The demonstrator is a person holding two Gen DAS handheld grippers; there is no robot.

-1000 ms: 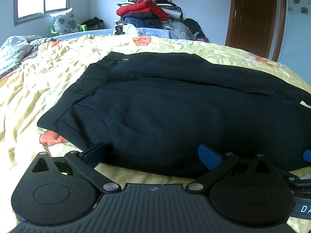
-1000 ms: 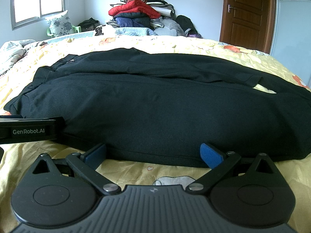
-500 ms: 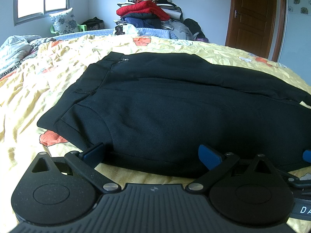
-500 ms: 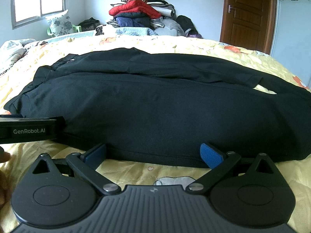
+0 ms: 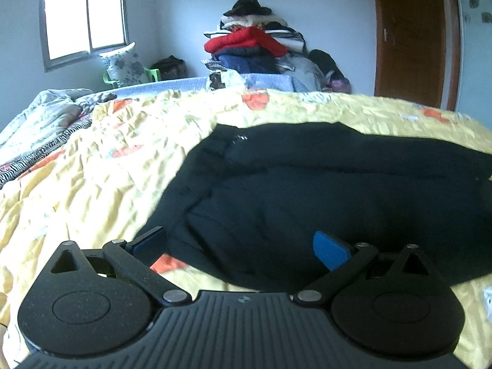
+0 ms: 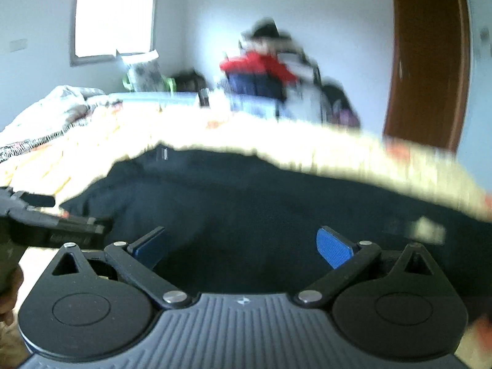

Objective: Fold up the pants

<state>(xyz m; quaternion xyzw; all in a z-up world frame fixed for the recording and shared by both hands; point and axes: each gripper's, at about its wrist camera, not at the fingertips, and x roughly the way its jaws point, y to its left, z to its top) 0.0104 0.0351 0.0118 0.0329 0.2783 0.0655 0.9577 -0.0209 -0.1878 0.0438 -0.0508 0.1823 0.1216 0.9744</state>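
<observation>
Left gripper (image 5: pixel 241 247) and right gripper (image 6: pixel 243 247): fingers standing wide apart, gripping nothing, each pair straddling the near edge of the black pants (image 5: pixel 323 190) lying flat ahead. Step judged: approaching for a first fold; next, closing on that edge. Beyond, yellow quilt (image 5: pixel 101 172) covering the bed; clothes pile (image 5: pixel 255 49), window (image 5: pixel 83 21), door (image 5: pixel 409 37).

Crumpled yellow quilted bedspread (image 5: pixel 101 166) lies ahead of the fingers. Beyond it: heaped clothing pile with red garment (image 5: pixel 249 43). Far right: brown wooden door (image 5: pixel 409 37). Far left: bright window (image 5: pixel 84 15).
</observation>
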